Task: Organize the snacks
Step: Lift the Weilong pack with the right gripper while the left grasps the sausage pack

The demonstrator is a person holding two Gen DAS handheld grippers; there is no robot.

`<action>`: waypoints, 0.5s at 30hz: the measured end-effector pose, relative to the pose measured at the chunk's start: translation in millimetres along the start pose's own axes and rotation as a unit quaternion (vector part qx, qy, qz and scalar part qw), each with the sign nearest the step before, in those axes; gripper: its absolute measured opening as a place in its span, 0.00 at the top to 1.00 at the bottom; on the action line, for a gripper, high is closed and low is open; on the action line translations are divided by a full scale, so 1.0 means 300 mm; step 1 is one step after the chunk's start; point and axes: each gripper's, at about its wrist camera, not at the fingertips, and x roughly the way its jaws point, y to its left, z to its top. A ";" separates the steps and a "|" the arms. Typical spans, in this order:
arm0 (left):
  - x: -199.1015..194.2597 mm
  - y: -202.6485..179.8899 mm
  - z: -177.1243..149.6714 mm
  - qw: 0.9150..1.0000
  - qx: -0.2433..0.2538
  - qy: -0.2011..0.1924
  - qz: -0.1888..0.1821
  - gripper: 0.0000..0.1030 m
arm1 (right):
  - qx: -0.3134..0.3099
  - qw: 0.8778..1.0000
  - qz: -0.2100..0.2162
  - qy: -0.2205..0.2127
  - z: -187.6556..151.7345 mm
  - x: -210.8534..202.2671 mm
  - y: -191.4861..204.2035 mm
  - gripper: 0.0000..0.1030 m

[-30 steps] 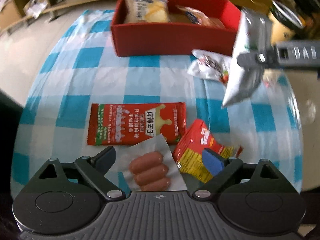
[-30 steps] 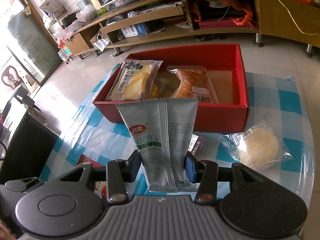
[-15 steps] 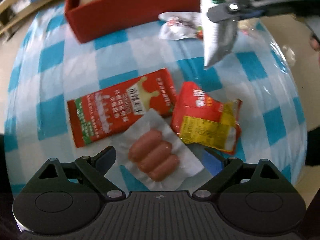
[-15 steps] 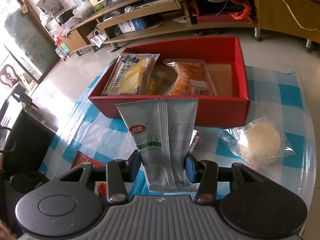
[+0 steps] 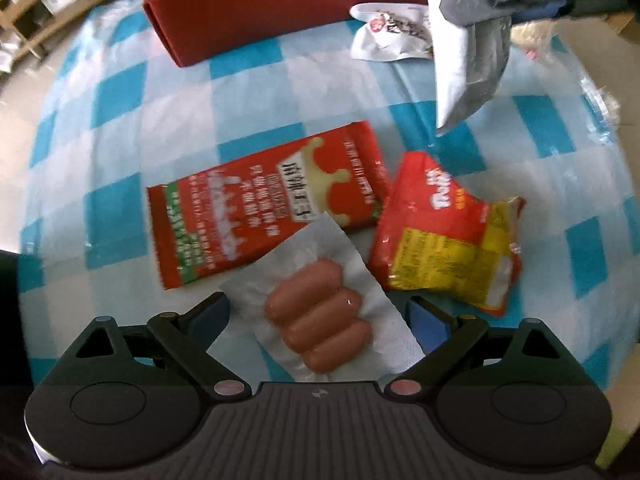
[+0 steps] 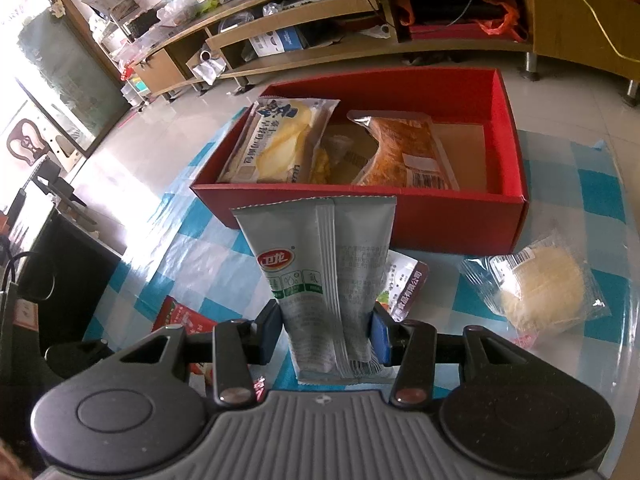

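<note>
A tabletop (image 5: 132,92) under a blue-and-white checked cloth, seen from two gripper cameras.

Left wrist view, looking straight down. Toward the left lies a long red snack packet (image 5: 264,204) with white lettering, flat and slanted on the cloth. Overlapping its lower right corner is a clear sausage pack (image 5: 320,316) holding three small sausages side by side. The left gripper (image 5: 318,312) hangs over this pack with its jaws spread wide, one blue-padded finger on each side of the pack and neither pad touching it. Just right of the sausages lies a crumpled red and yellow packet (image 5: 444,244), its left edge meeting the long red packet. At the tabletop's far edge stands a red box (image 5: 256,12); to its right lies a white wrapper (image 5: 394,32) with red print. At the upper right, the right gripper's fingers hold a silver pouch (image 5: 468,64) hanging clear above the cloth.

Right wrist view, angled down toward the far edge. At the lower left, a corner of the long red packet shows. In the middle, the right gripper (image 6: 326,334) is closed narrow on the silver pouch (image 6: 324,276), both blue pads pressing its sides, the pouch standing upright. Behind it, the red box (image 6: 452,220) holds a bread pack (image 6: 276,144) at its left and an orange-brown pastry pack (image 6: 404,148) in the middle; the box's right end shows bare cardboard floor. To the right, beside the box on the cloth, lies a round pale cake (image 6: 536,284) in clear wrap.
</note>
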 end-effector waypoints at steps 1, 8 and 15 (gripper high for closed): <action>0.004 -0.010 -0.010 1.000 0.005 0.000 0.009 0.06 | -0.001 1.000 0.001 -0.001 0.000 -0.001 0.002 0.57; 0.018 0.024 -0.050 0.995 -0.099 0.005 0.003 0.00 | -0.002 1.000 0.001 0.001 -0.004 -0.005 0.004 0.57; -0.033 0.005 -0.087 0.991 -0.132 -0.029 -0.004 0.26 | -0.007 1.000 0.004 -0.003 0.002 -0.009 0.014 0.57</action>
